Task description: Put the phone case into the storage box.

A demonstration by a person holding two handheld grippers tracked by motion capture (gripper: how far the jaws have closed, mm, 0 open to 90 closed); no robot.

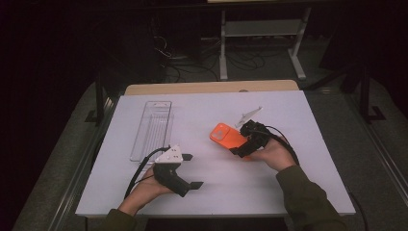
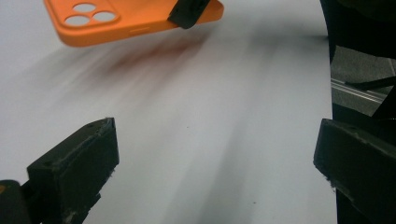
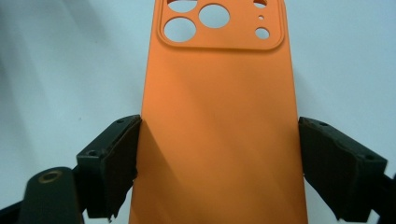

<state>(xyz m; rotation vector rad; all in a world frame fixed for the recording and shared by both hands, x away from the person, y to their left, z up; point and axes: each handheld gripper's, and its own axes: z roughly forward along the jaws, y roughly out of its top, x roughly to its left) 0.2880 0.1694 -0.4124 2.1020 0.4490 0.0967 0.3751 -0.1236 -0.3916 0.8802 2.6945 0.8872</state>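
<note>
White bench [image 1: 288,192] is carrying little; your right hand-held gripper [image 1: 244,144] is pinching the orange phone case [image 1: 225,135] across its long edges — light, flexible, slippery. Left hand-held gripper [image 1: 191,171] is resting spread.

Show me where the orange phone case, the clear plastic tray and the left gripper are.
orange phone case [image 3: 217,140], right gripper view, plain back below the camera cutouts.
clear plastic tray [image 1: 153,126], high view, ribbed floor.
left gripper [image 1: 191,171], high view, midway between its fingertips.

Phone cases: one orange phone case [image 1: 225,135] is lying right of the clear tray [image 1: 153,129].
Clear trays: one.
Grippers: two.
</note>
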